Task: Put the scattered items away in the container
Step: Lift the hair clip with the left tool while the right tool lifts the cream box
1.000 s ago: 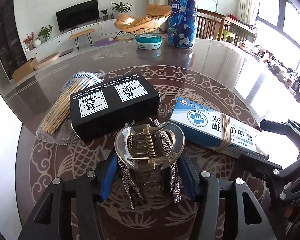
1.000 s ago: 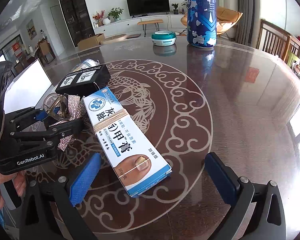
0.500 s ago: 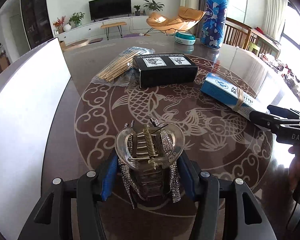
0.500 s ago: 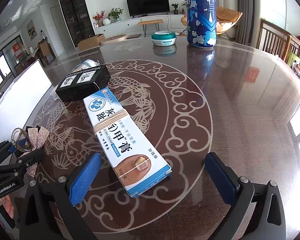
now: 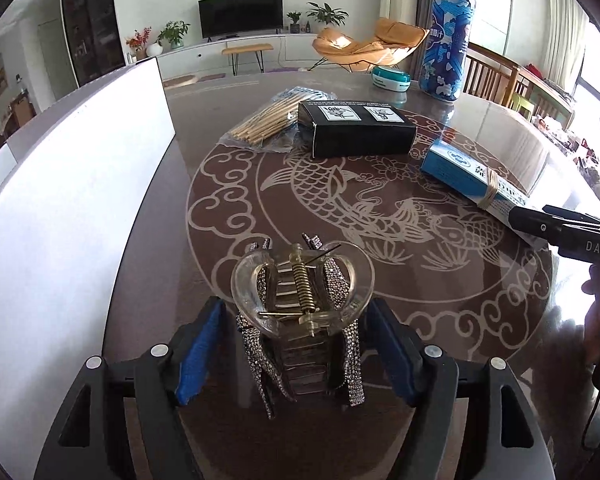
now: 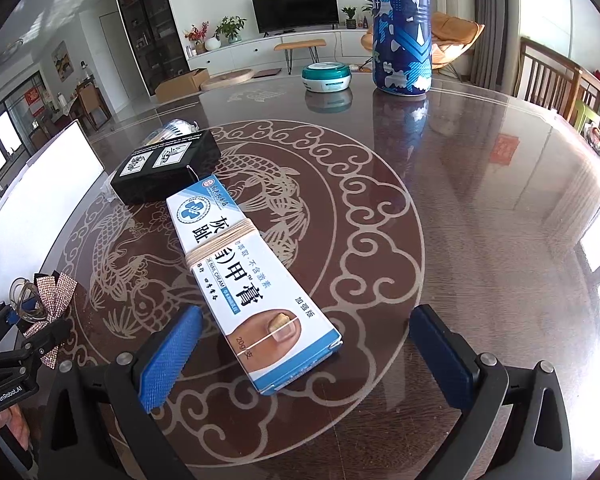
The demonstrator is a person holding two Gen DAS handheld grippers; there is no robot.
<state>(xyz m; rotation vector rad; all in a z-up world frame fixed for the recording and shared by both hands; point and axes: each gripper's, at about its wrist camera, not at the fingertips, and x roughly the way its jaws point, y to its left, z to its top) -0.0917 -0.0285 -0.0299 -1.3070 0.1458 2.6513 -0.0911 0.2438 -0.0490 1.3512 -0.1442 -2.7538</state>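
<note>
Opening L hand-held gripper (image 5: 296,354) round hair clip (image 5: 302,300)

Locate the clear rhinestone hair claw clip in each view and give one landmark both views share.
Left wrist: clear rhinestone hair claw clip lies bottom centre, between the left hand-held gripper's blue pads, whose jaws are opening.
Right wrist: far left edge, low, beside that hand-held gripper.
Shared landmark: black rectangular box further up the table.
</note>
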